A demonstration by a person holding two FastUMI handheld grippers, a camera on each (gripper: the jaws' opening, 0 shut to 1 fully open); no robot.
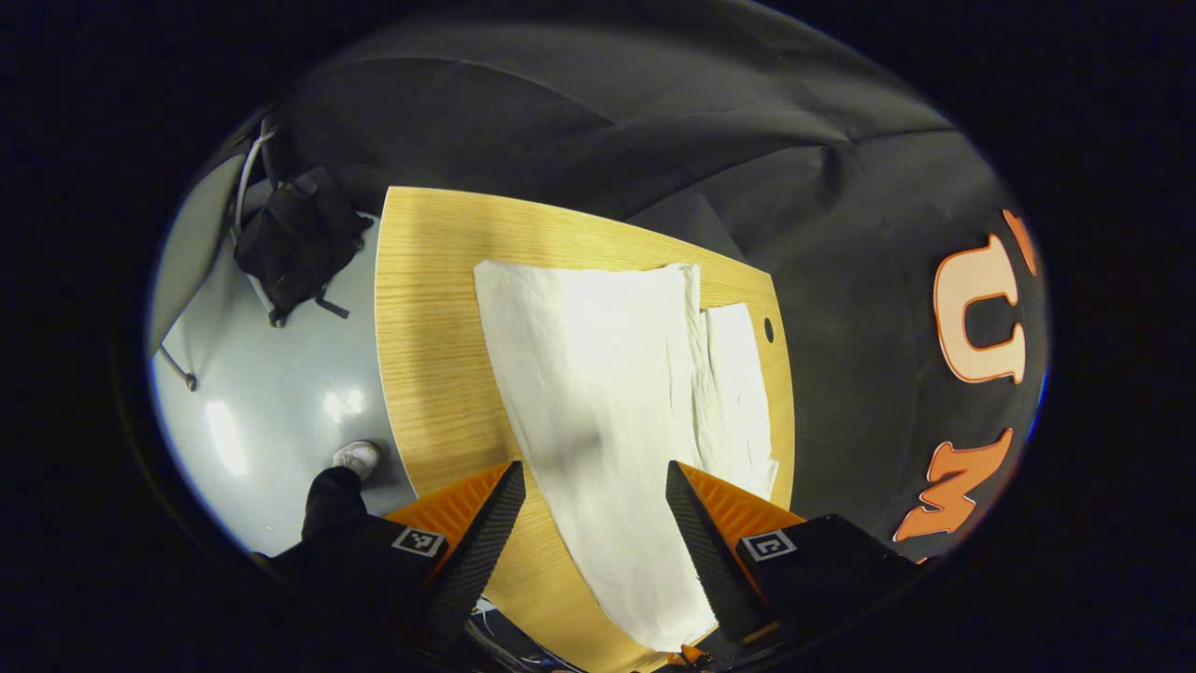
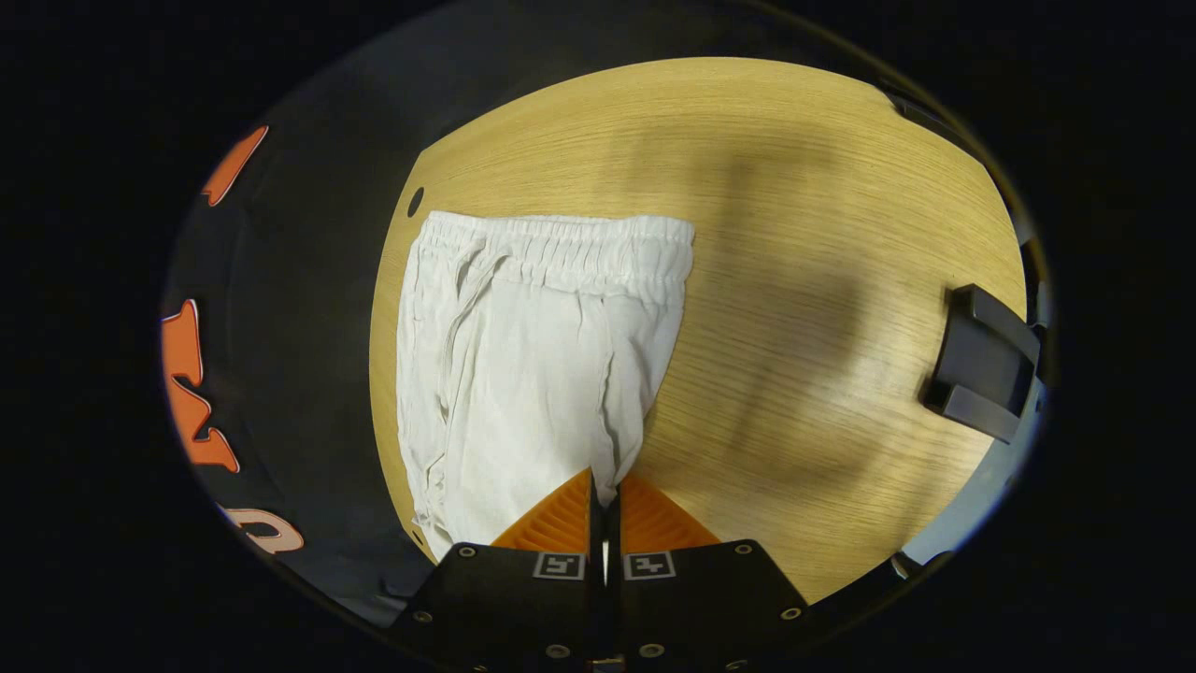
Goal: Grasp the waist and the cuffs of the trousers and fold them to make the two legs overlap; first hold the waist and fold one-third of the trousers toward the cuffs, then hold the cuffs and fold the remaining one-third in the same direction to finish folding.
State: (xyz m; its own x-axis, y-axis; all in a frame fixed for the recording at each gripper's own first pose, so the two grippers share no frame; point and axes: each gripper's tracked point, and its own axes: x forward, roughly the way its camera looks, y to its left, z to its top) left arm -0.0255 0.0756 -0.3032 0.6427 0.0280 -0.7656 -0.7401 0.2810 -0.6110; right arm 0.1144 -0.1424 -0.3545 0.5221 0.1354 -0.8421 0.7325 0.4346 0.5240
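White trousers (image 1: 598, 393) lie lengthwise on the wooden table (image 1: 430, 308). One layer lies over another, which shows along the right side. My left gripper (image 1: 598, 495) is open and hovers over the near part of the cloth, one finger on each side. In the right gripper view the trousers (image 2: 533, 355) stretch away, with the elastic waistband (image 2: 561, 248) at the far end. The cloth narrows toward my right gripper (image 2: 605, 491), whose fingers are closed together on its near edge.
A black bag (image 1: 299, 234) sits on the grey floor left of the table, and a person's shoe (image 1: 357, 458) stands by the table edge. A black block (image 2: 981, 360) is at the table's right edge. A small hole (image 2: 416, 201) marks the tabletop near the waistband.
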